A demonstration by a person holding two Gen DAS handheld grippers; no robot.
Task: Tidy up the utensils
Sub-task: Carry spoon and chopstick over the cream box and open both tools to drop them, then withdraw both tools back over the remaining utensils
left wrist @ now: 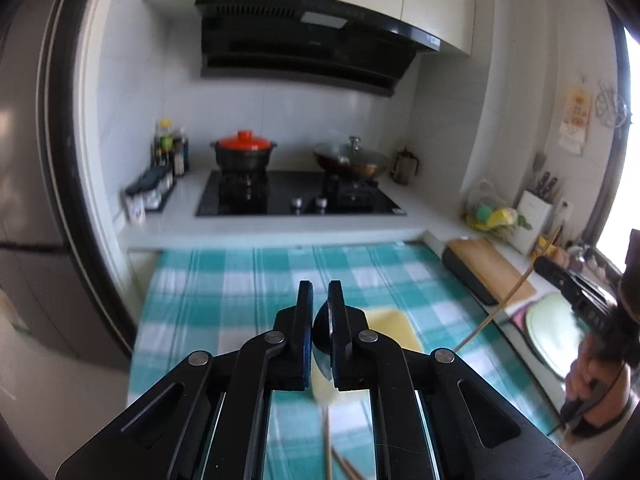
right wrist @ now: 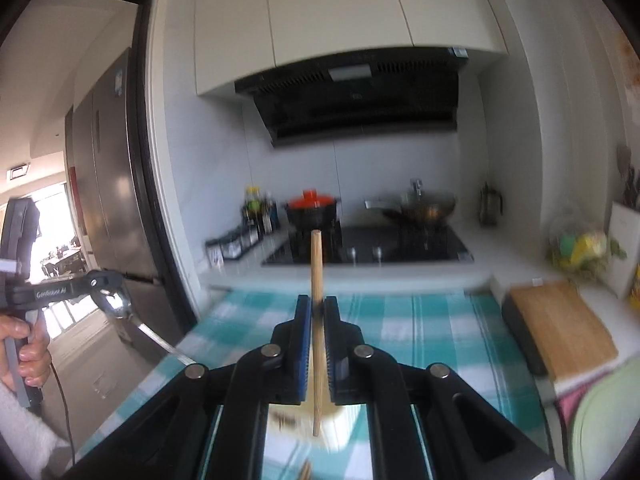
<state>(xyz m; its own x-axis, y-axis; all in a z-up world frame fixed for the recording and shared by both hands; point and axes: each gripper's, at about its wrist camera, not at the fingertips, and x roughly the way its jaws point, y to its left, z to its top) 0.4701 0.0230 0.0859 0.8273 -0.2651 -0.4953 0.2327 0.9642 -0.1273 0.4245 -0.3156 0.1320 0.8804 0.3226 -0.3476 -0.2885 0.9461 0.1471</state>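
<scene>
Both tongs are clamped high above the checked surface (left wrist: 240,280), left tongs (left wrist: 320,336) on a spoon (right wrist: 120,304), right tongs (right wrist: 317,344) on a chopstick (right wrist: 317,276), and either thin piece could pivot and slip out.

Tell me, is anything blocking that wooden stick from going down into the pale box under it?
Nothing visible does. The right claw grips the chopstick upright, its lower end hanging just above the pale container on the checked cloth, with only air between them.
</scene>
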